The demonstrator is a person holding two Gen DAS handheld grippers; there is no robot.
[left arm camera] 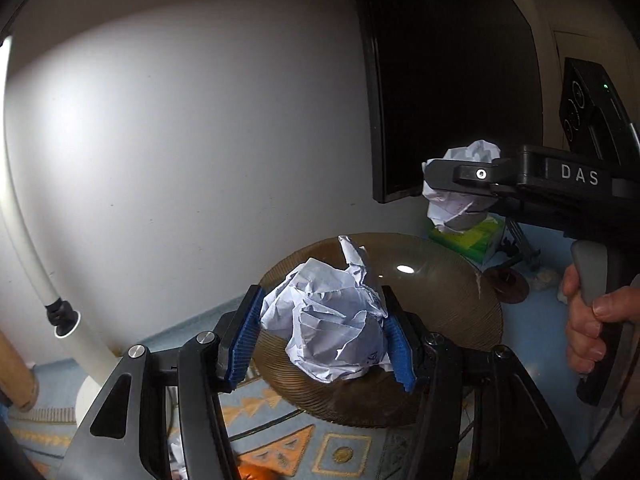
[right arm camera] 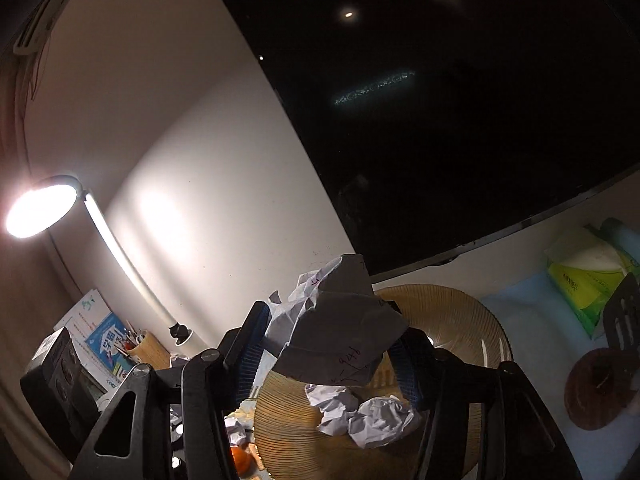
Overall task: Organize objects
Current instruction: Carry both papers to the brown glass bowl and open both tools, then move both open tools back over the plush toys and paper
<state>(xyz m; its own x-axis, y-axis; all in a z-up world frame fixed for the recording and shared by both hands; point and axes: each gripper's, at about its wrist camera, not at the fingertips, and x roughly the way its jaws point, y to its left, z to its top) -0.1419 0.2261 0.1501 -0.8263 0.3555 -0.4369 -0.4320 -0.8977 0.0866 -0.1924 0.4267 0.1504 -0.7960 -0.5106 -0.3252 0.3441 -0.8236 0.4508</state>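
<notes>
**Paper collection: both grippers loaded above the ribbed plate**

Step in hand: carrying crumpled paper to the amber ribbed glass plate (left arm camera: 460,300), which appears to serve as the collection point. In the right wrist view, one crumpled paper wad (right arm camera: 360,420) lies in the plate already.

Left gripper (left arm camera: 324,340): partly closed. Its blue ribbed pads (left arm camera: 244,340) press both sides of a crumpled paper ball (left arm camera: 332,320). The ball is held above the near part of the plate; whether it touches the plate surface cannot be determined.

Right gripper (right arm camera: 332,356): partly closed on a second crumpled paper ball (right arm camera: 340,328), with handwriting visible on the sheet. In the left wrist view this gripper hangs clear of the table, above the far right rim of the plate and in front of the green tissue pack (left arm camera: 468,240). The person's hand (left arm camera: 584,328) grips its handle.

Next move, as judged: lower each load over the plate centre, then open the jaws fully so the paper drops free. Release one ball at a time; light paper may cling to the ribbed pads or roll off the shallow rim.
</notes>
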